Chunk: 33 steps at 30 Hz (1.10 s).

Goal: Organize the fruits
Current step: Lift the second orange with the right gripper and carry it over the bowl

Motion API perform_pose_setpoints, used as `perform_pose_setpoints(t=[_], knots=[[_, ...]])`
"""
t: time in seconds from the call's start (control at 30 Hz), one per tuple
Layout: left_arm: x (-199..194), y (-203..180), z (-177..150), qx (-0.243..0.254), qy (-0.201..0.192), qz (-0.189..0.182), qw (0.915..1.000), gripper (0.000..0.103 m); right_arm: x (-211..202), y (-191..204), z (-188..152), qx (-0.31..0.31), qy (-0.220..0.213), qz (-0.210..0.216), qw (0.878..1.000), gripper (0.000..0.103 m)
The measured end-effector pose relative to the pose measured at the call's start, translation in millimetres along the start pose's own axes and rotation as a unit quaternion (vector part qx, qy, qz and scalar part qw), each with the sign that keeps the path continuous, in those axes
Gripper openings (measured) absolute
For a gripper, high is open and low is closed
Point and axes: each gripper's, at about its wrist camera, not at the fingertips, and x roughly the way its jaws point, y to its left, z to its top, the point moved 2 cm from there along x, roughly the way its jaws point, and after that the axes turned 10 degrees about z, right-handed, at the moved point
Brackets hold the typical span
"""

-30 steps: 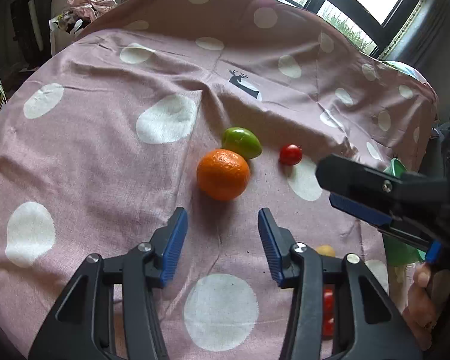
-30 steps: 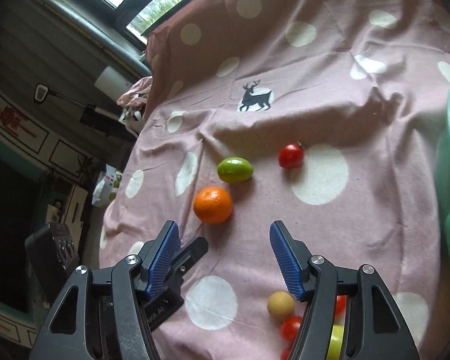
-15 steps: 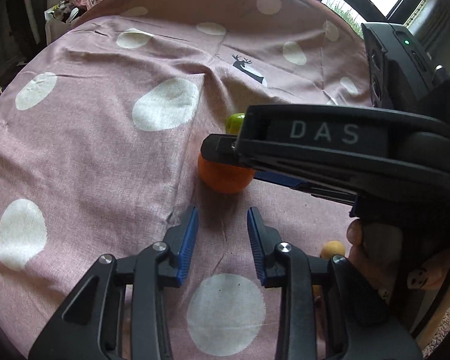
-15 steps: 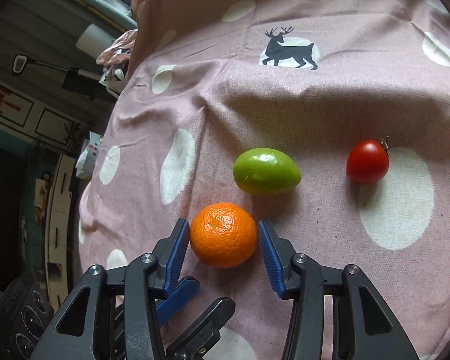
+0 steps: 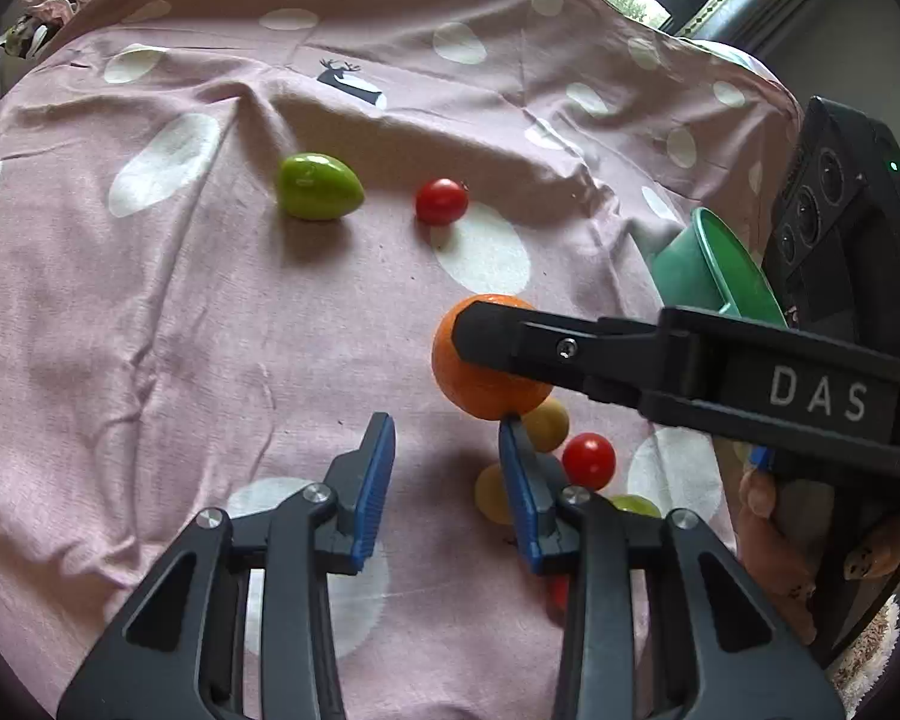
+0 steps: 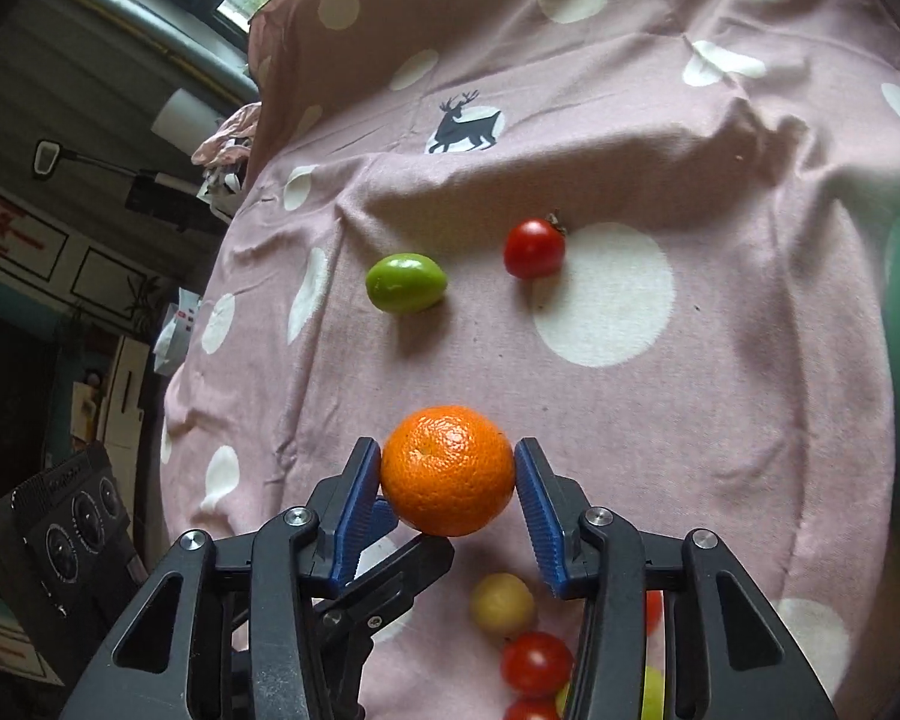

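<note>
My right gripper [image 6: 448,474] is shut on the orange [image 6: 444,456], its blue pads pressing both sides. In the left wrist view the orange [image 5: 486,360] hangs just beyond my left gripper [image 5: 445,423] and over a cluster of small fruits: a yellow one [image 5: 546,423], a red one [image 5: 588,461] and another yellow one [image 5: 491,495]. The left jaws are opening, with only cloth between them. Farther back on the cloth lie a green fruit [image 5: 318,186] and a red tomato [image 5: 441,201].
A green bowl [image 5: 714,264] stands at the right edge of the pink dotted tablecloth [image 5: 150,330]. A person's hand [image 5: 768,540] holds the right gripper's handle. Beyond the table's left edge are shelves and clutter [image 6: 90,360].
The right gripper shut on the orange and carried it nearer and to the right, beside the small fruits. The left gripper narrowed and swung right; the green fruit and tomato stayed put.
</note>
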Motion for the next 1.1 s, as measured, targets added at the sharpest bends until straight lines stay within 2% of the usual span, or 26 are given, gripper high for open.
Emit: perform_pose_setpoints(t=[0.17, 0.33, 0.47, 0.67, 0.8, 0.9, 1.1], knots=[[7, -11, -5, 0.021, 0.004, 0.003, 0.9998, 0.038, 1, -9, -7, 0.017, -0.001, 0.023, 1.000, 0.048], [11, -9, -4, 0.009, 0.010, -0.008, 0.9999, 0.038, 9, -1, -11, 0.009, 0.015, 0.037, 0.999, 0.048], [7, -10, -6, 0.008, 0.006, -0.017, 0.9998, 0.039, 4, 1, -16, 0.007, 0.008, 0.036, 0.999, 0.048], [-11, -21, -14, 0.021, -0.024, -0.029, 0.9991, 0.038, -18, 6, -27, 0.000, -0.024, 0.041, 0.999, 0.048], [-30, -27, -18, 0.029, -0.060, -0.033, 0.9972, 0.038, -35, 14, -31, -0.010, -0.045, 0.055, 0.997, 0.048], [-43, -31, -18, 0.029, -0.088, -0.043, 0.9948, 0.038, -48, 27, -32, -0.037, -0.065, 0.048, 0.996, 0.048], [-57, -41, -15, 0.030, -0.106, -0.053, 0.9924, 0.038, -66, 40, -34, -0.070, -0.087, 0.032, 0.993, 0.048]])
